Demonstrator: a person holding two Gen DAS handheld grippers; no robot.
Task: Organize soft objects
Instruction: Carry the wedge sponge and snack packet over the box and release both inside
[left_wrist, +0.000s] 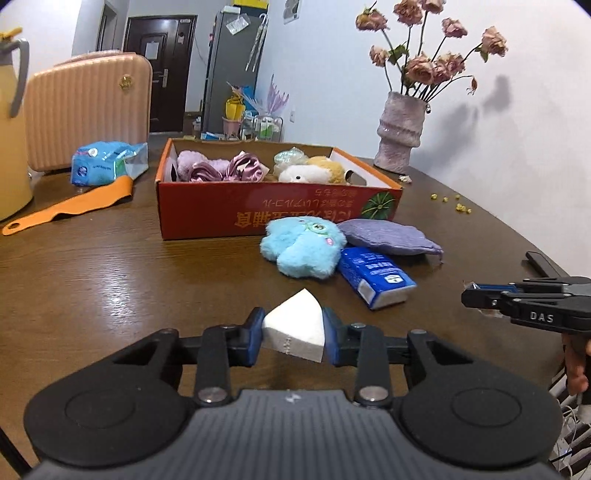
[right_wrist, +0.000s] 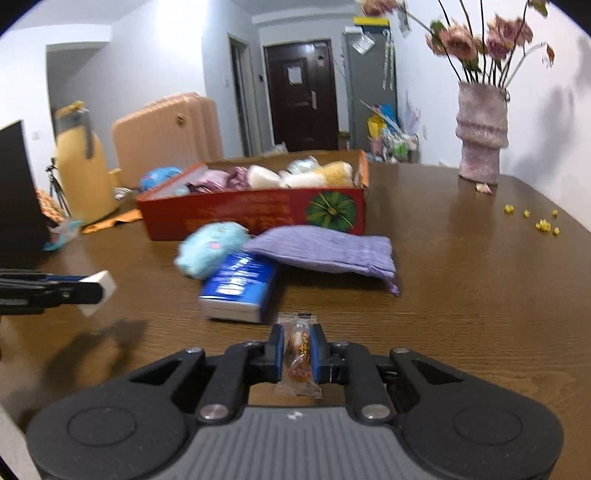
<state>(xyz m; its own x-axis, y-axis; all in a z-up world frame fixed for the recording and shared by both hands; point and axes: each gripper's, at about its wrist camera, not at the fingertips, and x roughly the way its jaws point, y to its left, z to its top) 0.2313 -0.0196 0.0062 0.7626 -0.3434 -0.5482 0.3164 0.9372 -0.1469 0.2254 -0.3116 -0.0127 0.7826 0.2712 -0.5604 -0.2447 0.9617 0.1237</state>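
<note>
Sponge (left_wrist: 293, 325) sat clamped in the left gripper (left_wrist: 293, 334) above the table (left_wrist: 110, 277); the right gripper (right_wrist: 298, 352) pinched a wrapped snack (right_wrist: 298, 350).

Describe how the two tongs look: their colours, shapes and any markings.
Both are alike: a black body with two round discs, a grey ribbed middle plate, black linkage bars with silver rivets, and blue pads on the fingers. The left tongs and right tongs match; white letters "DAS" mark the right one's side. No cables show.

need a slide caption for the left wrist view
Left gripper holds a white sponge wedge above the table, facing the red box of soft toys.
</note>
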